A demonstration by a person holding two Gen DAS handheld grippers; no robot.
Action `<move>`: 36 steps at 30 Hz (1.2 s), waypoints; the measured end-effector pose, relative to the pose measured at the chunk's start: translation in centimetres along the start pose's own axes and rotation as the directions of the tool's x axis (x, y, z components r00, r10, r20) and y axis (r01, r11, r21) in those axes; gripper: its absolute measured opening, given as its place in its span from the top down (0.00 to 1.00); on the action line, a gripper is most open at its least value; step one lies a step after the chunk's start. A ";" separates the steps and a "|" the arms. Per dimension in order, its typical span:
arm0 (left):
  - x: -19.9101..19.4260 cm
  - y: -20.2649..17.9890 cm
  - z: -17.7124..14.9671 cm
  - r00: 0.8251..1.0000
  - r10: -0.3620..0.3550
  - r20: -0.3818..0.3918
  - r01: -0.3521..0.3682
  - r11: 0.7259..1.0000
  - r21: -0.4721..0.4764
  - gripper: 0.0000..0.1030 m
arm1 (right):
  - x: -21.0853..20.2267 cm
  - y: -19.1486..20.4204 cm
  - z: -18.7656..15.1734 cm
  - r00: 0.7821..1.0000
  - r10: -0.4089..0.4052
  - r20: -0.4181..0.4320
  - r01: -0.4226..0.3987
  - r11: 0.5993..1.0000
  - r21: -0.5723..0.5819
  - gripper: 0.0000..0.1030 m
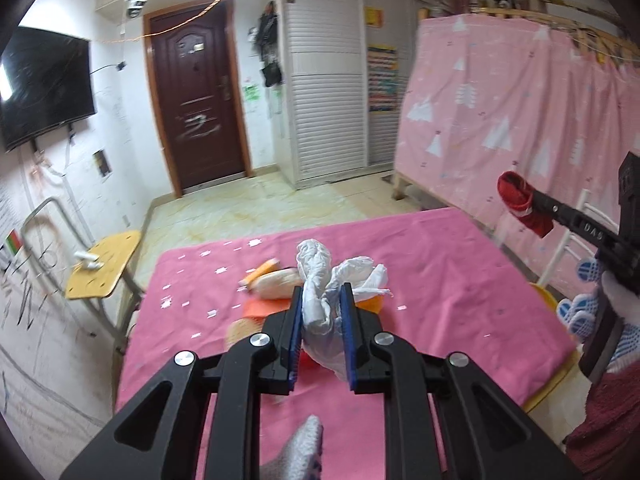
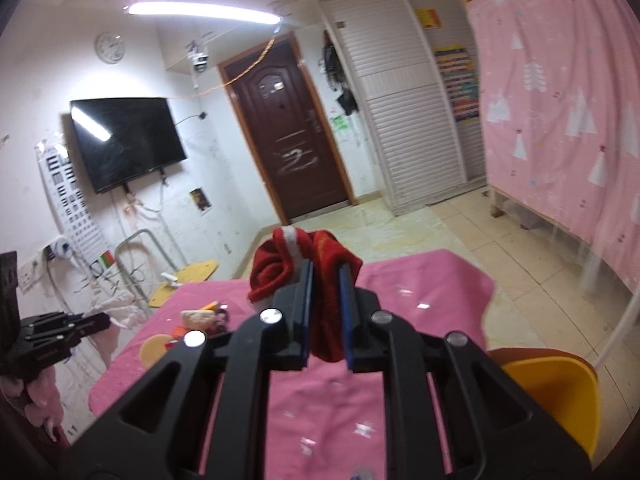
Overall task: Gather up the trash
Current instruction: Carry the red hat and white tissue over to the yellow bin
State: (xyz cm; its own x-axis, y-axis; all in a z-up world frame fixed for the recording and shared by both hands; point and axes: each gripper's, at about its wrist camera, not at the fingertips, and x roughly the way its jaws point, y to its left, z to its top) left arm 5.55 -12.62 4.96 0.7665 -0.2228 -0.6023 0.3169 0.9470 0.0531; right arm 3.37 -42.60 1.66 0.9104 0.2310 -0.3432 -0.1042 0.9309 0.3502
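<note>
My left gripper (image 1: 322, 292) is shut on a crumpled white plastic wrapper (image 1: 316, 264), held up above the pink-covered table (image 1: 432, 280). Just behind it on the cloth lie a beige packet (image 1: 278, 282) and orange scraps (image 1: 256, 307). At the right edge of the left wrist view, my right gripper (image 1: 526, 202) is shut on a red cloth piece (image 1: 514, 192), with a gloved hand (image 1: 586, 308) on its grip. In the right wrist view the red cloth (image 2: 276, 268), trimmed with a white band, sits clamped in the right gripper (image 2: 326, 270). The left gripper (image 2: 100, 320) shows at the far left.
A beige packet (image 2: 196, 316) and a round yellow lid (image 2: 154, 352) lie on the table's left part. A yellow chair (image 2: 556, 392) stands at the table's right, a wooden-seat chair (image 1: 104, 268) at its left. A pink curtain (image 1: 520, 100) hangs at right; tiled floor (image 1: 260, 208) lies beyond.
</note>
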 end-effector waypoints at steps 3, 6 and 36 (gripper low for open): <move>0.7 -2.4 0.5 0.999 -0.044 0.000 0.044 0.999 0.026 0.91 | -1.5 -1.9 -0.3 0.999 -0.045 0.012 0.045 0.999 0.016 0.89; 1.4 -4.6 1.1 0.996 -0.091 0.000 0.091 0.995 0.047 0.91 | -2.9 -4.0 -0.6 0.996 -0.089 0.027 0.088 0.995 0.038 0.89; 7.5 -28.4 4.0 0.914 -0.398 -0.079 0.404 0.879 0.252 0.91 | -9.4 -16.6 -2.0 0.934 -0.346 0.091 0.311 0.911 0.272 0.33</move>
State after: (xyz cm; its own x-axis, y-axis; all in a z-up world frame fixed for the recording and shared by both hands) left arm 4.52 -42.15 2.17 0.5306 -0.5618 -0.6347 0.7290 0.6845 0.0037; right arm -4.29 -59.62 -2.68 0.9227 -0.1324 -0.3620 0.2970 0.8427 0.4490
